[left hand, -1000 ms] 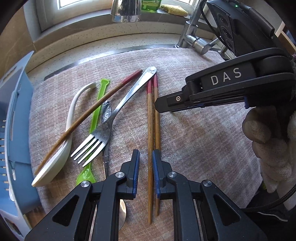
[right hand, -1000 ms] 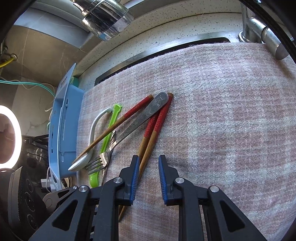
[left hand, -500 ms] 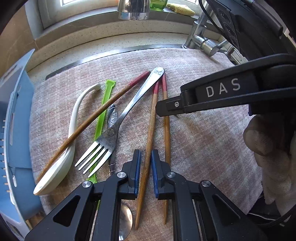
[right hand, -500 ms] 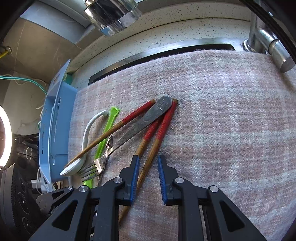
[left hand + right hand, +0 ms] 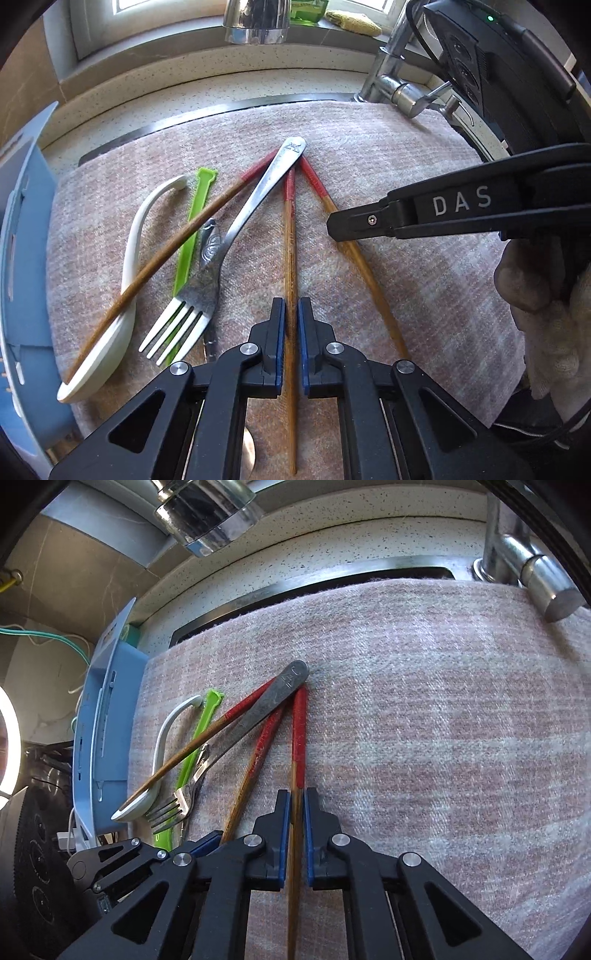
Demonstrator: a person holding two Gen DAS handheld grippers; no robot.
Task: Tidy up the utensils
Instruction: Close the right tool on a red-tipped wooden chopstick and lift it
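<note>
Two red-tipped wooden chopsticks lie in a V on the plaid cloth [image 5: 424,266]. My left gripper [image 5: 291,317] is closing, and its blue pads press on the left chopstick [image 5: 290,243]. The right gripper [image 5: 296,805] is closing too, pads pressing the right chopstick [image 5: 298,731]. In the left wrist view, the right gripper [image 5: 334,227] reaches in from the right onto that chopstick [image 5: 369,284]. A third chopstick [image 5: 173,254] lies across a white spoon [image 5: 131,258]. Beside them are a steel fork [image 5: 243,221] and a green utensil [image 5: 190,236]. Under the fork lies another metal utensil [image 5: 210,240].
A blue drying rack [image 5: 22,258] stands at the cloth's left edge. The faucet [image 5: 399,88] rises at the back right and a chrome spout [image 5: 256,18] hangs above. A gloved hand [image 5: 546,314] holds the right gripper. The cloth's right half is bare [image 5: 443,757].
The two chopsticks lay side by side and now splay into a V. Both grippers have narrowed, each onto one chopstick. The right gripper has swung its chopstick's near end to the right.
</note>
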